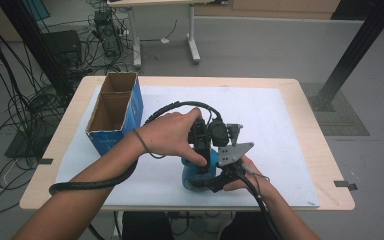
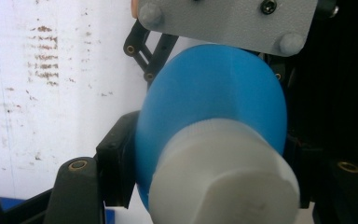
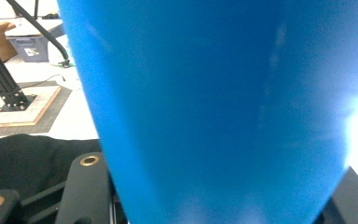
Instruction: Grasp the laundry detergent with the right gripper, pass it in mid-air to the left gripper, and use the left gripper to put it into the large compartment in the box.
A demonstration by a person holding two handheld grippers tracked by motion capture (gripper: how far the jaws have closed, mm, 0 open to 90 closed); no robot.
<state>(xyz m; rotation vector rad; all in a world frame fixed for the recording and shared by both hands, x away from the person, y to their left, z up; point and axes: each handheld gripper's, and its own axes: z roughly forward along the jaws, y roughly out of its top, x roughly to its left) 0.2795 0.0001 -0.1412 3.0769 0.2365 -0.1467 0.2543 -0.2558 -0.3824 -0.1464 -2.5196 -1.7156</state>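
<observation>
A blue bottle [image 1: 196, 176] with a white cap [image 2: 223, 179] stands near the front edge of the table. My left gripper [image 1: 201, 150] comes down on it from above, and in the left gripper view [image 2: 214, 191] its black jaws are shut on the white cap. My right gripper [image 1: 219, 181] reaches in from the right, low down, with its grey plate [image 1: 233, 152] on top. In the right gripper view the blue bottle's body [image 3: 214, 112] sits between the jaws, and the right gripper [image 3: 221, 203] is shut on it.
An open blue cardboard box [image 1: 116, 111] with two compartments stands at the table's back left. A white sheet [image 1: 280, 145] covers the wooden table. The left gripper's cable [image 1: 100, 182] loops over the front left. Cables and table legs are on the floor beyond.
</observation>
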